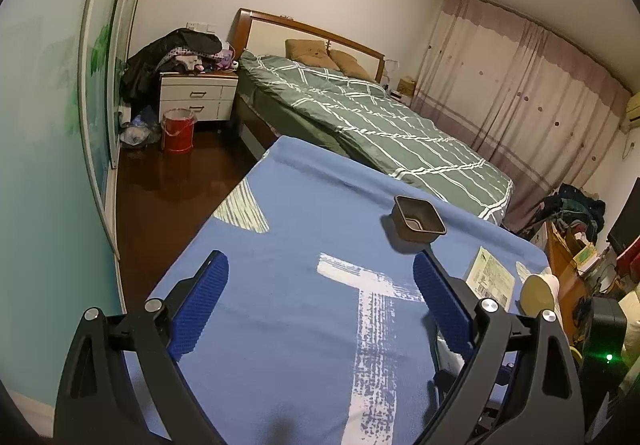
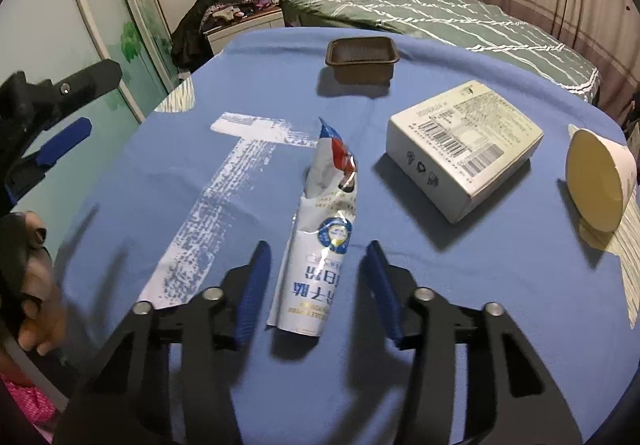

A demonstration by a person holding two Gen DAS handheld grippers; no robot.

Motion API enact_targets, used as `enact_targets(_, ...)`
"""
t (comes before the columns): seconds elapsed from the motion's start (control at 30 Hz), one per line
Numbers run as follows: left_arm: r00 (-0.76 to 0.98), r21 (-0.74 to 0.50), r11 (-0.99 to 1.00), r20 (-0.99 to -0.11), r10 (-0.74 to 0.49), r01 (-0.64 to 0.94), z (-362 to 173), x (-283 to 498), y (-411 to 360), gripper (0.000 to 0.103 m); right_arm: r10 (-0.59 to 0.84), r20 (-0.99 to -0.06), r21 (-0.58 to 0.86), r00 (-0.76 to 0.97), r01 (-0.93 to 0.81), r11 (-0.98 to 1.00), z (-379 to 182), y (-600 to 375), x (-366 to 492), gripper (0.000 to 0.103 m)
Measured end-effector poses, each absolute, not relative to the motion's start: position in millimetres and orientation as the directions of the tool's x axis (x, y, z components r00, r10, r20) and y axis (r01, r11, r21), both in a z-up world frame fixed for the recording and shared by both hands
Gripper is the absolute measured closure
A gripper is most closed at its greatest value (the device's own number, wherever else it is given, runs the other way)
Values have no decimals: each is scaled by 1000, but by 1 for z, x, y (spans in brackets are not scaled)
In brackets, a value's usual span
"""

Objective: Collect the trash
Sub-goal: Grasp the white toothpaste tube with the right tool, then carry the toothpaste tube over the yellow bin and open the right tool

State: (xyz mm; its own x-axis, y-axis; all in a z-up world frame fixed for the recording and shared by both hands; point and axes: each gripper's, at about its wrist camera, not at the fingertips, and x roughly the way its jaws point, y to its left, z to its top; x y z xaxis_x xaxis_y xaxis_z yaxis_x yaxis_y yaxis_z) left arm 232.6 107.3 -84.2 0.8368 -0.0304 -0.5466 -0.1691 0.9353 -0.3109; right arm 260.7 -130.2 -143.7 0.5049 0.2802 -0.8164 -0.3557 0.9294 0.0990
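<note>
The right gripper (image 2: 316, 265) stood wide open around the milk bag (image 2: 320, 245), holding nothing, and should squeeze its middle gently; the left gripper (image 1: 320, 277) waited open and empty too.

Both wrist views look low across the blue table (image 1: 304, 205) toward the bed (image 2: 440, 9).

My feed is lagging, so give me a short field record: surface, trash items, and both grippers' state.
surface: blue cloth
pouch: crumpled, lying flat, lower end between the right gripper's fingers, not clamped
box: white, flat, right of pouch
cup: on its side, right edge
tray: brown, upright, far side
right gripper: open, astride pouch
left gripper: open, holds nothing
collected: nothing yet
</note>
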Motion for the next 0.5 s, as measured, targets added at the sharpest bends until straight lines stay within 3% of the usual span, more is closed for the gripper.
enact_targets(0.03, 837, -310, 935, -547, -29, -170, -84, 233, 107, 11, 280, -817, 99, 505, -355, 929, -144, -131, 261, 70)
enact_targets(0.13, 835, -306, 937, -550, -30, -168, -85, 233, 107, 11, 304, -812, 126, 499, -358, 925, -144, -136, 261, 81)
enact_targets(0.5, 831, -290, 944, -555, -33, -156, -86, 233, 101, 11, 366, -732, 211, 575, -319, 924, -110, -195, 222, 82)
